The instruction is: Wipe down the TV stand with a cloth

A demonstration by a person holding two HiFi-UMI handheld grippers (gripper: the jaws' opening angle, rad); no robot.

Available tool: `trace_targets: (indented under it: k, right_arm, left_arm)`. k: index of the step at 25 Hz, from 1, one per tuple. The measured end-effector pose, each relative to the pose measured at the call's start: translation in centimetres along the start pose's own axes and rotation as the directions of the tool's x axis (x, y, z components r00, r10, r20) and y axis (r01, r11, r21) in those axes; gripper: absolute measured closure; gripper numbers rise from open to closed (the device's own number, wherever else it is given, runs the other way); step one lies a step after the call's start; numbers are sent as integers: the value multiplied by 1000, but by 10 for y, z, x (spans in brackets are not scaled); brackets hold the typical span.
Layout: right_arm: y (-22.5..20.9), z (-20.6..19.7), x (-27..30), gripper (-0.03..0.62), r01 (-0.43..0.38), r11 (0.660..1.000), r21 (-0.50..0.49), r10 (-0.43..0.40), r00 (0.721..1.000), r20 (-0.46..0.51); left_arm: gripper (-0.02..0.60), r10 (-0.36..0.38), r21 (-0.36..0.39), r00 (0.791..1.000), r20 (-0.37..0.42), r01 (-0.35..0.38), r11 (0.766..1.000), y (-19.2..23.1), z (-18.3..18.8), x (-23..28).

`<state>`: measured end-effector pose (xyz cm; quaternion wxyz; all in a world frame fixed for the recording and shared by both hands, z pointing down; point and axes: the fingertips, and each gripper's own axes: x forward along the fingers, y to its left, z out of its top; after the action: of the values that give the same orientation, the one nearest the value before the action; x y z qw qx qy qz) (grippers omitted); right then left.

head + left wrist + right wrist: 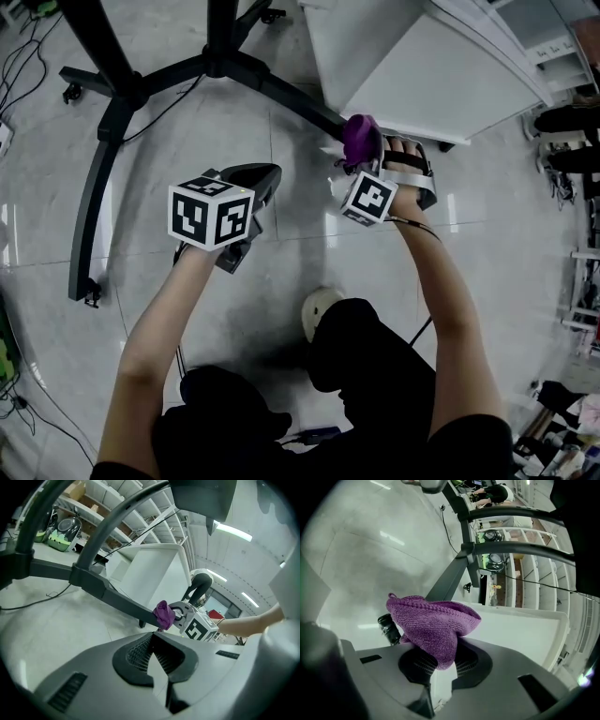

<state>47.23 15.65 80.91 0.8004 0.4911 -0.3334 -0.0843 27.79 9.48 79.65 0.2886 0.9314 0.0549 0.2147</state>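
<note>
Between the fingers of my right gripper (pixel 440 667) sits a bunched purple cloth (pixel 433 625), pinched firmly by one fold. That cloth meets the outer end of a black TV stand leg (pixel 286 98), beside what looks like its caster (pixel 386 626), though I cannot tell how hard it presses. My left gripper (pixel 157 651) hangs apart from the stand, its fingers drawn together on nothing.

To wipe well, I judge I should keep the pinch tight and lay the cloth flat on the leg's top face. I would draw it along toward the centre post (pixel 222 37), then take the sides.

Beneath everything is a glossy pale grey floor (pixel 281 262), with cables (pixel 23 56) trailing across it. A white cabinet (pixel 441 80) stands just beside the leg's end. Storage shelves (pixel 117 501) line the room behind.
</note>
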Motion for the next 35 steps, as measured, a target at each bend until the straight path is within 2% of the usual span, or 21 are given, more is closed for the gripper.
trace_targets:
  k: [10, 14, 17, 21, 24, 27, 30, 32, 35]
  right_arm:
    - [28, -60, -12, 523, -73, 997, -13, 72, 995, -72]
    - [27, -69, -22, 522, -131, 986, 108, 136, 990, -43]
    - [1, -56, -39, 522, -162, 957, 242, 155, 987, 48]
    - [-43, -11, -64, 522, -236, 855, 463, 152, 965, 212]
    - [-74, 32, -82, 522, -309, 783, 540, 127, 929, 347]
    - [-95, 71, -105, 522, -410, 721, 559, 119, 868, 483]
    - [-118, 84, -135, 522, -518, 628, 581, 145, 811, 567]
    - [-157, 81, -173, 522, -606, 542, 583, 160, 755, 636]
    - [-244, 54, -246, 522, -732, 393, 556, 175, 653, 736]
  left_arm:
    - [575, -47, 10, 999, -18, 47, 999, -14, -4, 12]
    - [575, -48, 22, 999, -24, 48, 999, -13, 0, -7]
    - [575, -25, 52, 1000, 5, 25, 998, -12, 16, -29]
    - [575, 10, 72, 999, 45, -13, 997, -14, 36, -59]
    - [575, 28, 84, 997, 76, -34, 996, -18, 53, -79]
    - [575, 52, 102, 994, 91, -61, 993, -20, 66, -100]
    - [575, 79, 117, 992, 100, -91, 989, -37, 85, -130]
    - [575, 115, 112, 990, 85, -124, 986, -64, 121, -165]
    - [575, 193, 108, 981, 22, -194, 975, -123, 200, -220]
